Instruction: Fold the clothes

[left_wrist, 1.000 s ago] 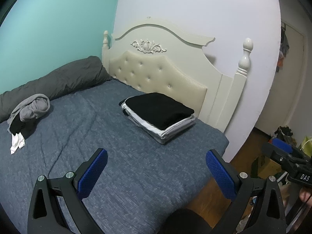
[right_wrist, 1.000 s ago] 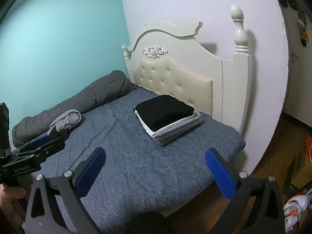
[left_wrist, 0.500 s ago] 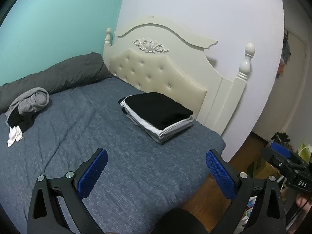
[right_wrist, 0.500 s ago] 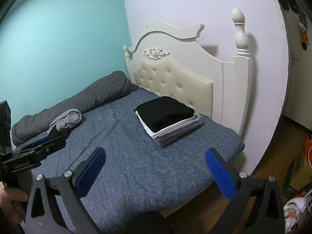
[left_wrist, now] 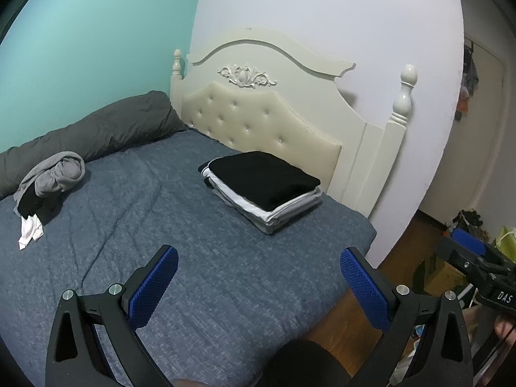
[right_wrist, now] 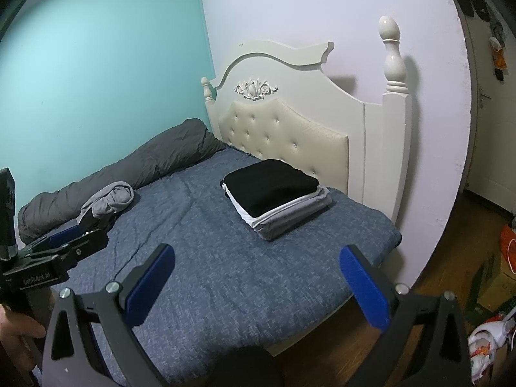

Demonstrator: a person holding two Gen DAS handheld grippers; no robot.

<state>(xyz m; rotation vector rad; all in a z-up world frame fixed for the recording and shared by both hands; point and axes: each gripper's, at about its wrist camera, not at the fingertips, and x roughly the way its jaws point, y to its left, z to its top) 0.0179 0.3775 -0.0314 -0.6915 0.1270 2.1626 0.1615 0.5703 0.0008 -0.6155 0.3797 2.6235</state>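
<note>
**Both tongs hang wide above the bed, stack done, pile waiting**

Since a second ago the view from both hands has barely shifted: the left camera has drifted a touch, sliding the loose pile a little nearer its left edge, and nothing on the bed has moved.

Starting far left, a long dark grey bolster [left_wrist: 96, 129] lies along the teal wall. Just in front of it sits the loose pile of clothes [left_wrist: 48, 183], a crumpled heap of soft grey, black and a white scrap, unfolded. Then comes a broad open stretch of the bed [left_wrist: 193, 258], a mottled blue quilted cover with shallow creases, free right out to its near edge.

The left tongs [left_wrist: 258, 277] hover over that stretch, blue ribbed pads spread wide, holding nothing. Further right, near the cream buttoned headboard [left_wrist: 258, 122], rests the folded stack [left_wrist: 264, 187]: a flat black piece on top of white and grey layers, edges squared.

At the right the bed's corner drops to a wooden floor. The right tongs [right_wrist: 258, 274] are parted too, empty, above the bed's near edge.
</note>
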